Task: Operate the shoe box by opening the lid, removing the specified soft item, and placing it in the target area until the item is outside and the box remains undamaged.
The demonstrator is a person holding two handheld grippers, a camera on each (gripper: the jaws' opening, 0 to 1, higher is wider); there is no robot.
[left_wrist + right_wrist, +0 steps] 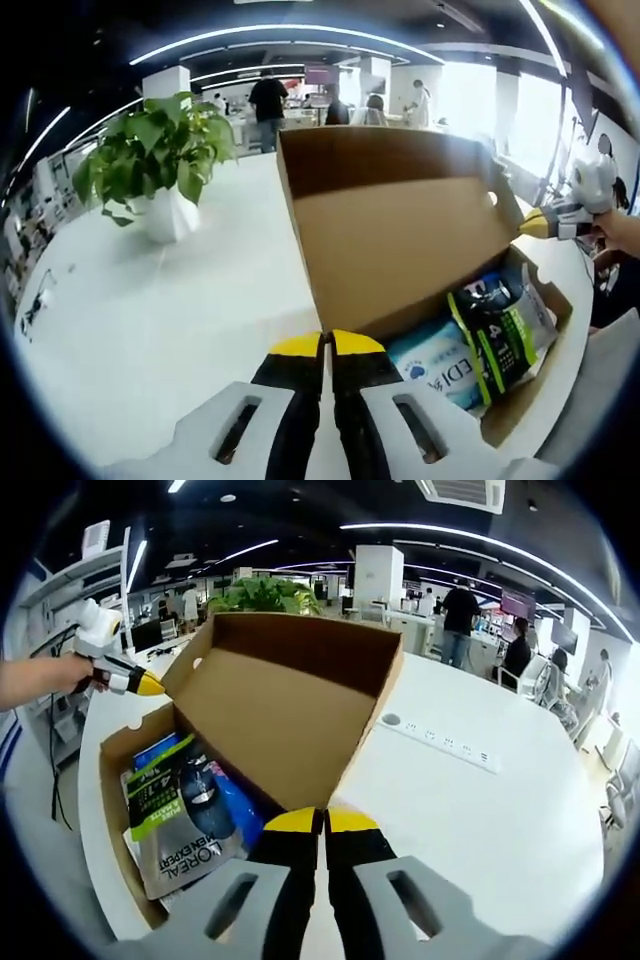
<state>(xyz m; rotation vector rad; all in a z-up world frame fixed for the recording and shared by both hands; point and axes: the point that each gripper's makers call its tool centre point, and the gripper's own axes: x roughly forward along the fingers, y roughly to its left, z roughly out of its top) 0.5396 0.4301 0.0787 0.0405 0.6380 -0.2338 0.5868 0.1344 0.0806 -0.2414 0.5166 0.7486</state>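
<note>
The shoe box [270,695] stands open on the white bench [480,810], its lid [400,230] raised upright. Inside lie soft packs: a dark pouch [185,815] lettered "L'OREAL MEN EXPERT", with a green panel, resting on a blue pack [440,365] whose print reads partly "EDI". The left tool [327,345] and right tool [322,820] each show yellow-tipped jaws clenched together, holding nothing, close to the lid's near edge. A plant [160,160] in a white pot and a power strip [440,742] sit on the bench beyond.
</note>
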